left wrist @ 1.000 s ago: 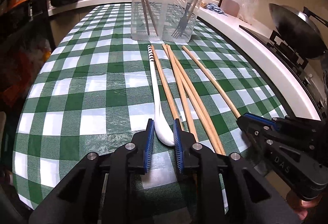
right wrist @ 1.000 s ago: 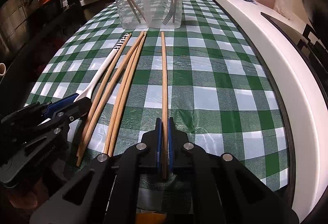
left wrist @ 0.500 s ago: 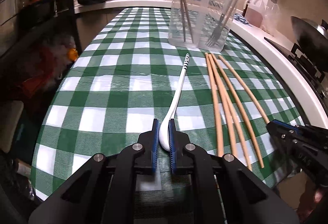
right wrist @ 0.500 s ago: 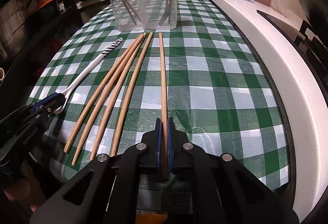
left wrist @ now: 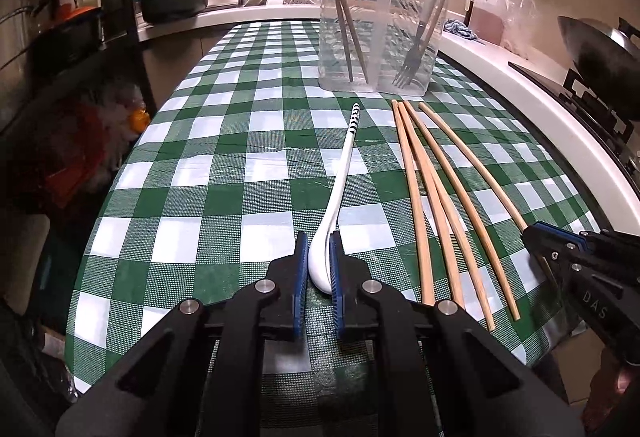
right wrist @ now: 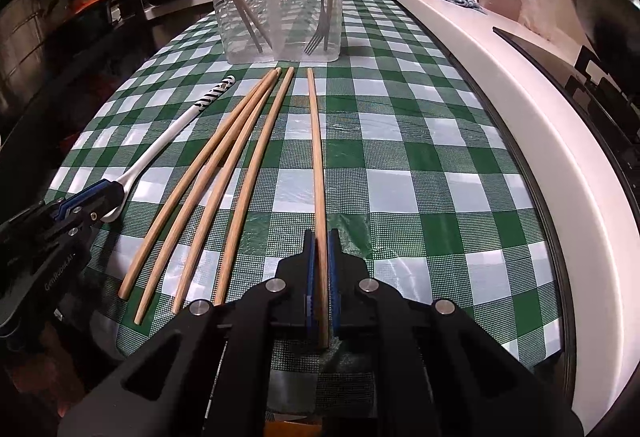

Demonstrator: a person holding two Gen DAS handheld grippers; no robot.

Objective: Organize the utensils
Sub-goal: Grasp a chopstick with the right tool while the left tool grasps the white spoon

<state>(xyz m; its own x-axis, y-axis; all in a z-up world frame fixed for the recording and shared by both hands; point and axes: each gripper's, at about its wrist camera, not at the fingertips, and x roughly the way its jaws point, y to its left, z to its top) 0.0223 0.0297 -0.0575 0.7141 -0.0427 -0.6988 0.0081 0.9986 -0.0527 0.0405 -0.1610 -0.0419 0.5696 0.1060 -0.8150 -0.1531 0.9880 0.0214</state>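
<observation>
Stock on my bench, largest item first.

1. Checked tablecloth (left wrist: pixel 256 173): the work surface under both sets of fingers.
2. Clear plastic holder (left wrist: pixel 384 33): well ahead of both grippers, at the far end of the cloth. It holds a pair of dark chopsticks (left wrist: pixel 346 37) in its left part and a fork (left wrist: pixel 412 57) in its right. I count these as stowed.
3. Three loose wooden chopsticks (right wrist: pixel 224 173): flat on the cloth between my two grippers, untouched. Left to do.
4. Single wooden chopstick (right wrist: pixel 318 173): its near end sits between the pads of my right gripper (right wrist: pixel 319 277), which is clamped onto it; the rest runs straight ahead toward the holder, and I cannot tell whether the far end has left the cloth.
5. White spoon (left wrist: pixel 340 197): bowl pinched between the pads of my left gripper (left wrist: pixel 319 277), fingers closed on it, striped handle pointing ahead toward the holder.

Tally, as I judge it: two kinds stowed, two pieces gripped but not yet carried, three pieces waiting. Roughly a third done.
</observation>
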